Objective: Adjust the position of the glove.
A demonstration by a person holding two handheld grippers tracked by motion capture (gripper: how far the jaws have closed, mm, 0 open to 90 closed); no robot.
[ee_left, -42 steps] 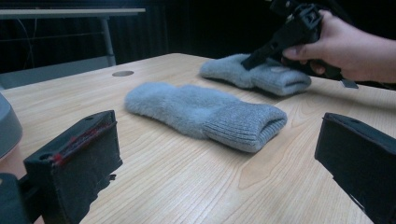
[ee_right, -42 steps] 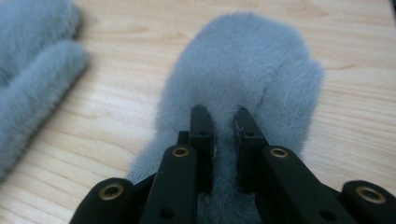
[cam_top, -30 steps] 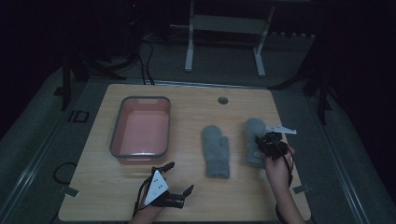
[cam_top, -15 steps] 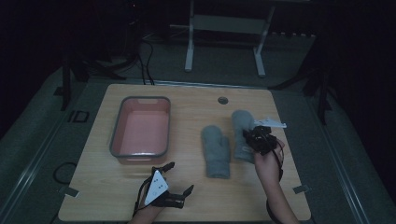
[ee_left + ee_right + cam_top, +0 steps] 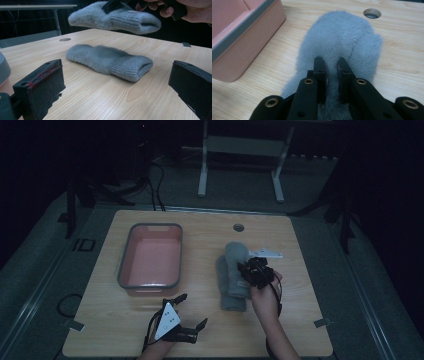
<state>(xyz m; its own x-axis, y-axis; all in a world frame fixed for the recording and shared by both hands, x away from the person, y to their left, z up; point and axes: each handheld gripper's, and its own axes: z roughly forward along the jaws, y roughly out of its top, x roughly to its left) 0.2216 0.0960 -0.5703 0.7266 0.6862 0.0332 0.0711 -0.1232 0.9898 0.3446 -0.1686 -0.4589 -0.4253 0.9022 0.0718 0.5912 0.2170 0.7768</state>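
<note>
My right gripper (image 5: 331,66) is clamped on a fuzzy grey knitted mitten (image 5: 342,42) — jaws pinched tight into the fur, the mitten hanging clear above the light wooden table (image 5: 200,330). Just below it lies the second grey fuzzy mitten (image 5: 110,60), flat on the wood, ribbed cuff toward me. My left gripper (image 5: 187,315) rests at the near edge, jaws spread wide and holding nothing — the pink rectangular tub with a grey rim (image 5: 150,261) sits just beyond it.
</note>
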